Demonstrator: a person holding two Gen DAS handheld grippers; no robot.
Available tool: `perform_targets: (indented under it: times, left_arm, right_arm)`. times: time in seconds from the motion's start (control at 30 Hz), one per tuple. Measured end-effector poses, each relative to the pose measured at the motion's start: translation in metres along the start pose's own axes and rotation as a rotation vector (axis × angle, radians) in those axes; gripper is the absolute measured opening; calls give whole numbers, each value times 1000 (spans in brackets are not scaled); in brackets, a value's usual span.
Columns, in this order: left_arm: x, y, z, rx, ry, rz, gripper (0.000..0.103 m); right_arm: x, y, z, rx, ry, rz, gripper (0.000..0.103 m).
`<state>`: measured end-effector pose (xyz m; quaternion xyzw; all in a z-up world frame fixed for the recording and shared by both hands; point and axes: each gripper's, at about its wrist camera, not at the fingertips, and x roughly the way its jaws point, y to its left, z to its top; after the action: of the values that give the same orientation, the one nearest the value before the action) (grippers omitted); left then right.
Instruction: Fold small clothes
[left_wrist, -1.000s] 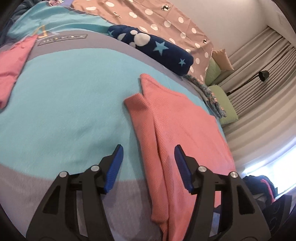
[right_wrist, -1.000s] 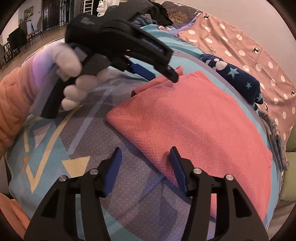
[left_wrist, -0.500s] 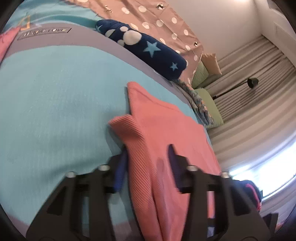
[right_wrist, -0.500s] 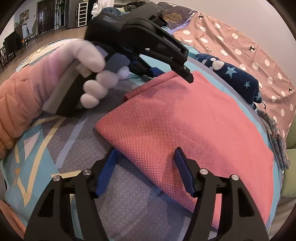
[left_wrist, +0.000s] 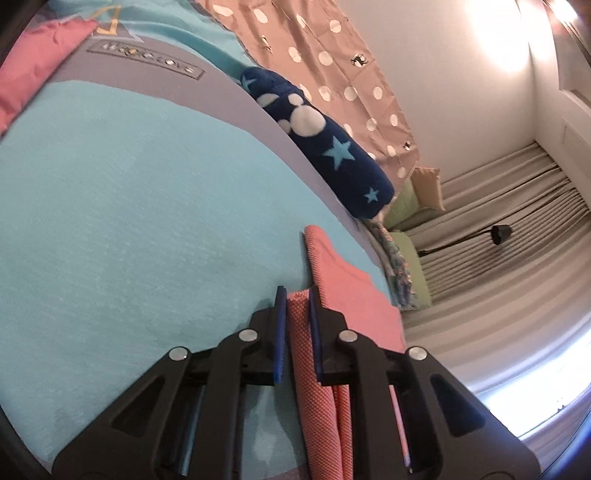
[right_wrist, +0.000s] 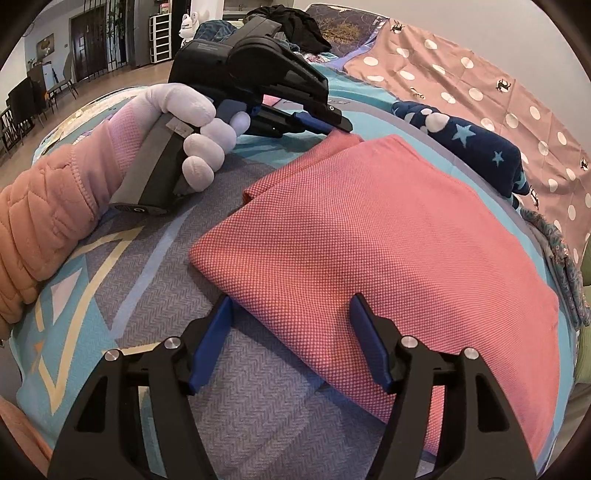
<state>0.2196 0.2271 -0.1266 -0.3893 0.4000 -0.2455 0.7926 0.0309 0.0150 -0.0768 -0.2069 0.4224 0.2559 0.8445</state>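
The left gripper is closing, pinching the coral garment's far-left corner; the right gripper is spreading wide, straddling its near edge untouched.

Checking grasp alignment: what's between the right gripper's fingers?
In the right wrist view, the near edge of the pink garment lies between the open right gripper fingers, over the bedspread.
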Motion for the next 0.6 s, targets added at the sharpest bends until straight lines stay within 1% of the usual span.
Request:
perform_targets:
  times: [0.07,0.13,0.17,0.2,0.23,0.3,0.33,0.37,0.43,0.5,0.57,0.6]
  left_arm:
    - [-7,0,2,22,-26,48,12]
    - [-14,-4,1,43,-31,62,13]
    - [-17,-7,-1,56,-19,52,24]
    - [-17,-10,-3,75,3,41,47]
    - [-17,-16,-7,107,38,27,55]
    - [-12,-25,-14,157,96,6,62]
    - [-5,-29,-19,180,139,1,63]
    - [3,-32,-23,199,176,13,64]
    - [10,-39,-27,252,172,43,64]
    - [16,-40,-22,236,184,30,63]
    - [24,-38,-15,209,192,0,61]
    - [27,-37,-12,201,191,-10,59]
  right_arm:
    - [0,1,0,-2,-2,-3,67]
    - [-1,1,-1,-3,-4,-6,67]
    - [-1,2,-1,-4,-6,-9,67]
    - [-2,3,-1,-7,-8,-15,67]
    - [-3,4,-1,-13,-12,-25,67]
    - [-6,10,-3,-36,-18,-63,67]
    - [-7,14,-3,-49,-20,-79,67]
    - [-8,17,-3,-65,-22,-97,67]
    - [-10,19,-4,-78,-22,-115,67]
    - [-11,18,-5,-76,-19,-120,67]
    - [-9,17,-4,-69,-12,-120,67]
    - [-7,17,-3,-75,-14,-124,67]
